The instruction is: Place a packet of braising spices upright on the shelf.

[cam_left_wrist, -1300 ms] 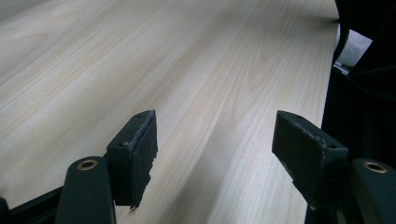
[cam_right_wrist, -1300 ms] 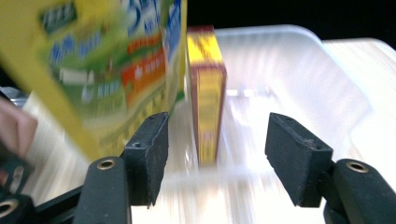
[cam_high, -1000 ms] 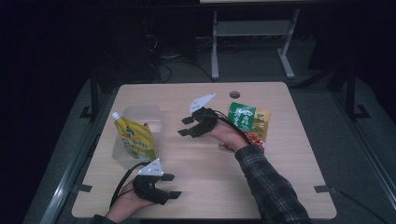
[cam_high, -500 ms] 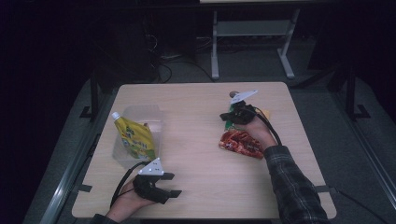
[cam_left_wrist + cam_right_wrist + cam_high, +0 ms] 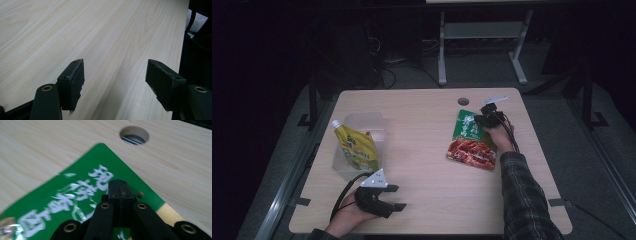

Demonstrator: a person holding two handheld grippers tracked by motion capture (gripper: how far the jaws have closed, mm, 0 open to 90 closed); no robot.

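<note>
A green snack packet (image 5: 467, 126) lies flat at the table's right, overlapping a red packet (image 5: 471, 153) just nearer to me. My right gripper (image 5: 480, 120) sits over the green packet's (image 5: 75, 192) far corner, its jaws (image 5: 119, 185) shut together with nothing seen between them. A yellow spouted pouch (image 5: 357, 148) leans in a clear plastic container (image 5: 371, 120) at the left. By the front edge, my left gripper (image 5: 398, 197) rests with its jaws (image 5: 115, 75) open over bare wood.
The wooden table (image 5: 422, 200) has a round cable hole (image 5: 463, 101) just beyond the green packet, and that hole (image 5: 134, 135) lies ahead of the right jaws. Dark floor and a metal stand (image 5: 482, 35) lie behind the table.
The right hand has swung from beside the clear container across to the right and down onto the green packet. The left hand has stayed still.
</note>
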